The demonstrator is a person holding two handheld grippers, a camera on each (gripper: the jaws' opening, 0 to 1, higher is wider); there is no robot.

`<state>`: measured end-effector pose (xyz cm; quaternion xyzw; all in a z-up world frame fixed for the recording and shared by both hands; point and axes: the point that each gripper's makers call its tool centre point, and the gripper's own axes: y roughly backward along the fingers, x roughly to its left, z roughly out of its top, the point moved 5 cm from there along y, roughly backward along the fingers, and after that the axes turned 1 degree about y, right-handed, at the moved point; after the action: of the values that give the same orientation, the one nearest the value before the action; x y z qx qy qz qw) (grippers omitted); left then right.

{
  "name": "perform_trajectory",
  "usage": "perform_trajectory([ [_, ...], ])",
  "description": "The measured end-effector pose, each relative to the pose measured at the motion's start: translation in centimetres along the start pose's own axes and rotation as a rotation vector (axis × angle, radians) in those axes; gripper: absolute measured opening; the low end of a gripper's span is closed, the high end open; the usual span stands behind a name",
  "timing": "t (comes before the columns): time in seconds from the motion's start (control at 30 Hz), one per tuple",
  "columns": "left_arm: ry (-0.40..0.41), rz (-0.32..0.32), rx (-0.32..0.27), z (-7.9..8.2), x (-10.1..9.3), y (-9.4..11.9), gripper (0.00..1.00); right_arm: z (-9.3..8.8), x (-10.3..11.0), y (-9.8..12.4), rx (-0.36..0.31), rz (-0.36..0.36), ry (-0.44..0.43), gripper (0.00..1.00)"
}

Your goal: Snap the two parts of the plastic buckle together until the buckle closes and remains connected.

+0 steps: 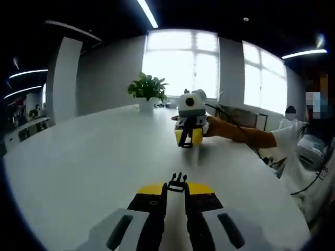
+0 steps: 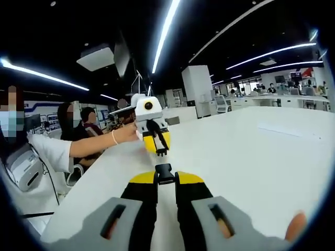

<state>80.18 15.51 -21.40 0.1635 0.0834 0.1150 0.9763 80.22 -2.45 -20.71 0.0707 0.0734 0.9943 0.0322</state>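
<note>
Black plastic buckle halves stay apart: pronged half [image 1: 177, 183] pinched in left fingers, socket half [image 2: 165, 173] in right fingers.

A potted plant [image 1: 147, 93] stands on the white table [image 1: 78, 167] (far edge).

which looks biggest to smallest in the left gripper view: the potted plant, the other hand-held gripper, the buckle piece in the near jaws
1. Right hand-held gripper, across the table, looks largest.
2. Potted plant, about the same size; it stands farther off, so the order of these two is unsure.
3. Pronged buckle piece, held by the left hand-held gripper, clearly smallest despite being nearest.
</note>
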Motion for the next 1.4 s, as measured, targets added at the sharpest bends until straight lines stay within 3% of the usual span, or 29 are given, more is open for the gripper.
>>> perform_trajectory([
  [0.13,0.002,0.041,0.013,-0.1,0.2,-1.1,0.13,-0.3,0.4,-0.1,0.012,-0.010,0.004,0.12],
  [0.33,-0.013,0.047,0.001,0.7,0.0,-2.1,0.13,-0.7,0.9,-0.4,0.039,-0.019,0.012,0.12],
  [0.5,-0.036,0.059,0.019,-0.2,-0.4,-2.3,0.13,-0.8,1.3,-0.7,0.048,-0.028,0.016,0.12],
  [0.67,-0.048,0.079,0.041,-0.3,-0.4,-2.3,0.13,-1.3,1.7,-1.7,0.110,-0.028,0.051,0.12],
  [0.97,-0.072,0.050,0.022,0.3,-1.3,-2.2,0.13,-1.8,2.3,-2.8,0.170,-0.001,0.077,0.12],
  [1.2,-0.061,0.023,0.047,-0.5,-1.9,-2.9,0.13,-2.1,2.1,-3.0,0.188,-0.020,0.084,0.12],
  [1.4,0.011,0.038,0.026,-0.9,-2.1,-2.9,0.13,-2.3,2.0,-3.2,0.202,-0.036,0.082,0.12],
])
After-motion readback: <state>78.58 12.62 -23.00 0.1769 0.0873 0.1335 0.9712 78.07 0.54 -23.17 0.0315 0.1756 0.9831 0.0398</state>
